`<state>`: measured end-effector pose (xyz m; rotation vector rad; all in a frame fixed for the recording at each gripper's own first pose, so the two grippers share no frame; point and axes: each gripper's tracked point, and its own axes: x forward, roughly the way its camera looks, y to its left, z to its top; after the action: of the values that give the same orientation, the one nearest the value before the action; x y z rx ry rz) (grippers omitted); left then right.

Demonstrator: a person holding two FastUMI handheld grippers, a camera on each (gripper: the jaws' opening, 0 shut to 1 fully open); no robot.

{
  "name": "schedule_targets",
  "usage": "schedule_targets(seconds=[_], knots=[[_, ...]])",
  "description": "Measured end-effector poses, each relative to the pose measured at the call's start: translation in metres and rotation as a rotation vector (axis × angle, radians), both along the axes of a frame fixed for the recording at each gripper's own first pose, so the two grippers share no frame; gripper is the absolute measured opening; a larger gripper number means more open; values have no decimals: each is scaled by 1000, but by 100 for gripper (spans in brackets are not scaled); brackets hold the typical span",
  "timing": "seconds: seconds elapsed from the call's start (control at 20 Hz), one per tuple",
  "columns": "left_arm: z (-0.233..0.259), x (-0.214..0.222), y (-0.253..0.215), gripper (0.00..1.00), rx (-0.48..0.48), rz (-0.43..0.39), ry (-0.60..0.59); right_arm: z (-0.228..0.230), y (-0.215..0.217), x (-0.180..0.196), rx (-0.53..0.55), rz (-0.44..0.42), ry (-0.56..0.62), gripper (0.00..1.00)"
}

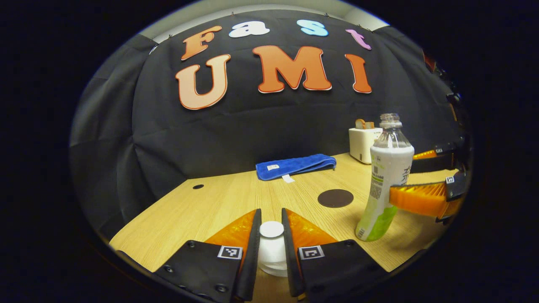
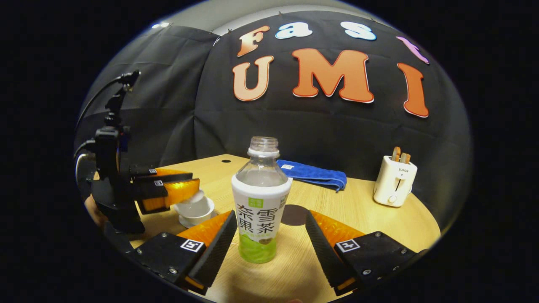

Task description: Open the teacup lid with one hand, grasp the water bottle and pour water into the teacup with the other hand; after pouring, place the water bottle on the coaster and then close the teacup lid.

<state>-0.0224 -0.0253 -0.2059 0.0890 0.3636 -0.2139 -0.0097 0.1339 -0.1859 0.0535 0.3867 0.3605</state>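
Tongs in your left hand point(image 1: 271, 244) sit narrow around the white knob of the teacup lid point(image 1: 271, 230), one finger on each side of it; both fingers seem to press the knob, though the contact itself is hard to make out. From the right gripper view you see the same left tongs point(image 2: 177, 191) reaching in from the side over the teacup point(image 2: 195, 209), which stands on its saucer on the wooden counter point(image 2: 379, 219), the lid apparently tipped under them.

Your right tongs point(image 2: 269, 235) stand wide, one finger on each side of the water bottle point(image 2: 260, 202) and clear of it. The bottle stands upright on the counter with no cap on its neck. In the left gripper view the water bottle point(image 1: 385, 181) stands to the right, with the right tongs' fingers point(image 1: 421, 198) coming in beside it at label height.

A dark round coaster point(image 1: 335, 198) lies bare on the counter, near the bottle and behind it. Farther back a folded blue cloth point(image 1: 294, 165) lies against the wall, and a white toaster point(image 2: 394, 180) with two slices in it stands to the right of the cloth.
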Motion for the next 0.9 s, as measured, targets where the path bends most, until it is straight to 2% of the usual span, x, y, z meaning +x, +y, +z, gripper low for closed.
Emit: schedule_targets(seconds=[0.35,0.45,0.55,0.9], knots=[[11,4,36,35,-31,83,-27,-13,15,5,9,20,51,88],[10,4,45,35,-35,102,-31,-13,19,7,10,24,57,79],[7,2,53,33,-40,114,-25,-11,22,8,0,29,54,64],[5,2,82,34,-50,150,-25,0,10,20,-208,12,-14,64]])
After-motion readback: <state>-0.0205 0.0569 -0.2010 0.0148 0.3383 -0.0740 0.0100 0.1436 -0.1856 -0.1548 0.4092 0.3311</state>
